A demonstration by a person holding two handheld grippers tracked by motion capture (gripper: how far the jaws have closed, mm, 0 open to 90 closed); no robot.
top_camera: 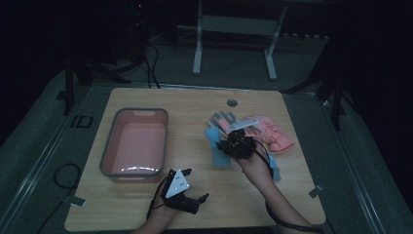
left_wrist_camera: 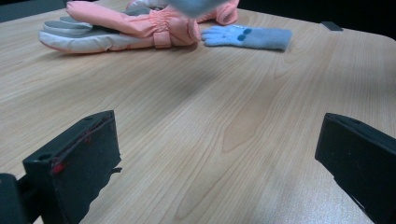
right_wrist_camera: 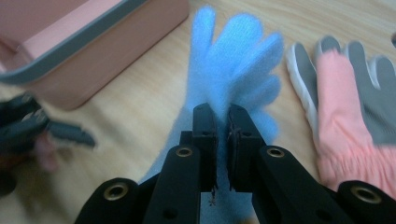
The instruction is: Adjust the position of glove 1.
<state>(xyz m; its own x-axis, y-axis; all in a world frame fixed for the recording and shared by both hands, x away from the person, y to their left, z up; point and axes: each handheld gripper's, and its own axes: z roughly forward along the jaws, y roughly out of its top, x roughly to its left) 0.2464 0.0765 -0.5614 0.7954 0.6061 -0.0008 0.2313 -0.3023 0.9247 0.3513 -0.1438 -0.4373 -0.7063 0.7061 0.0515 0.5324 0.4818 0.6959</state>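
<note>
Blue glove (right_wrist_camera: 231, 70): pinched in right tongs (right_wrist_camera: 222, 122) for likely transfer to bin (top_camera: 108, 141); left tongs (left_wrist_camera: 210, 161) spread, idle over tabletop (left_wrist_camera: 196, 112).

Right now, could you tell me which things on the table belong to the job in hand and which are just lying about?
In the job:
- blue glove, pinched in the right gripper
- pink bin, likely where it goes

Lying about:
- pink-and-grey gloves
- second blue glove
- left gripper, open, idle over the table
</note>
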